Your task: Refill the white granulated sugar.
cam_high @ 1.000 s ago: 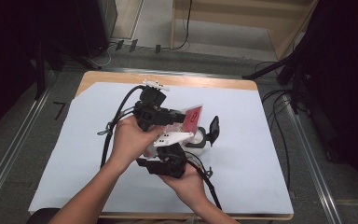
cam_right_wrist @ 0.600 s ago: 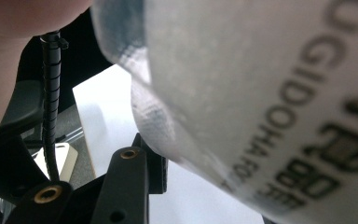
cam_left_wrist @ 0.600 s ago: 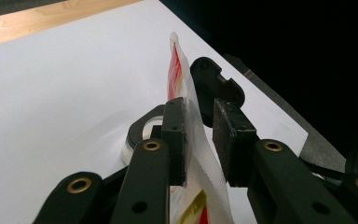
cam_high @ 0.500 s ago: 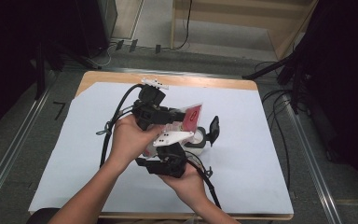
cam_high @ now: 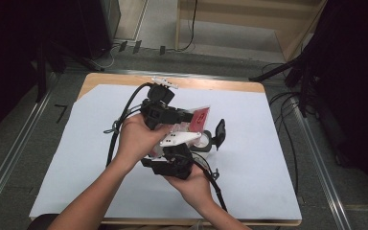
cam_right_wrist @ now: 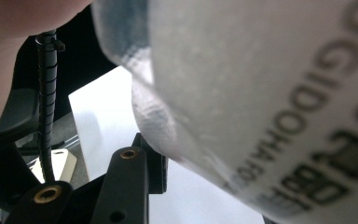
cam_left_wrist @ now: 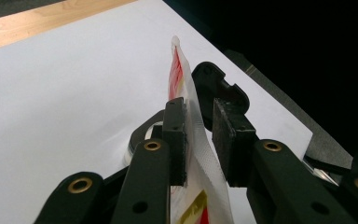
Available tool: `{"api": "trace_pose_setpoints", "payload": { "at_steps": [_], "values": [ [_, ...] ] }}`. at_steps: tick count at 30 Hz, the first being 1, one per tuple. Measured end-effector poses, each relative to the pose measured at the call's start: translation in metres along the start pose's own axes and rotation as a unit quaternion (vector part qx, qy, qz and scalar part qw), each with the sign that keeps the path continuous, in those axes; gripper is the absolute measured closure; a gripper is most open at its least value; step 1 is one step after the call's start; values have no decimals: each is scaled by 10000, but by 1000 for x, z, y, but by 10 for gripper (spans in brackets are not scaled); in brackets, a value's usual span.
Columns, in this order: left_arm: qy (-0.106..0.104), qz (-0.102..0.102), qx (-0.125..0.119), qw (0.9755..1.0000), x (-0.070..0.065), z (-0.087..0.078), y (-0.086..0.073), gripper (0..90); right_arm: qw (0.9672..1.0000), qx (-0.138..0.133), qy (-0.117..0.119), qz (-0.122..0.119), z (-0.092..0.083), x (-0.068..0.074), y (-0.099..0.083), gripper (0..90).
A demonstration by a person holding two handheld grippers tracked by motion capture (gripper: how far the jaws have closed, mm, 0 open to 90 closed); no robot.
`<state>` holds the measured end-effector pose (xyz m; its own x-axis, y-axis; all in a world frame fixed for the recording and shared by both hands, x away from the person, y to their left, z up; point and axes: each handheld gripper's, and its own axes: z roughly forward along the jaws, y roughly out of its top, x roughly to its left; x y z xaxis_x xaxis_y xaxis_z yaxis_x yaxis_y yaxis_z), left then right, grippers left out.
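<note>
A red and white sealed packet [cam_high: 202, 116] is held up over the white paper [cam_high: 249, 182], between the two hands. In the left gripper view the packet [cam_left_wrist: 177, 70] stands edge-on between the black pads of my left gripper [cam_left_wrist: 200, 135], which is shut on its ribbed seal. From the high view, my left gripper [cam_high: 191, 117] points right. My right gripper [cam_high: 184, 143] comes up from below. Close up, the packet's white printed side [cam_right_wrist: 261, 93] covers one jaw of my right gripper [cam_right_wrist: 205, 177]. The other pad [cam_right_wrist: 154, 170] presses on its edge.
A black rounded object [cam_high: 219, 134] stands on the paper just right of the grippers, with a clear ring [cam_high: 204, 142] lying beside it. The paper covers a wooden table [cam_high: 211, 85]. Black cables trail from both grippers towards the table's near edge.
</note>
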<state>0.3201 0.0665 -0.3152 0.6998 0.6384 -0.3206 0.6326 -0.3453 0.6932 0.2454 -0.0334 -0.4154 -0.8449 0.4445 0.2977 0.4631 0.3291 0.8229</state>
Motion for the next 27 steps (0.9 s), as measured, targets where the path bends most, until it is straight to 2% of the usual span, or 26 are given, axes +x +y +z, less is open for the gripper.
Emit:
{"api": "trace_pose_setpoints", "payload": {
  "at_steps": [11, 16, 22, 27],
  "values": [
    [-83, -12, 26, 10000, 4, 10, 6, 763, 9998, -74, -56, 147, 0, -10, -1, 642],
    [-63, 66, 23, 10000, 1, 9, 4, 763, 9999, -79, -85, 119, 0, -9, -2, 641],
    [-46, 75, 20, 10000, 1, 8, 3, 759, 9999, -79, -65, 102, 0, -6, -3, 643],
    [-119, 39, -13, 9999, 1, 7, 4, 752, 9999, -91, -70, 114, -1, -6, -2, 643]
  ]
}}
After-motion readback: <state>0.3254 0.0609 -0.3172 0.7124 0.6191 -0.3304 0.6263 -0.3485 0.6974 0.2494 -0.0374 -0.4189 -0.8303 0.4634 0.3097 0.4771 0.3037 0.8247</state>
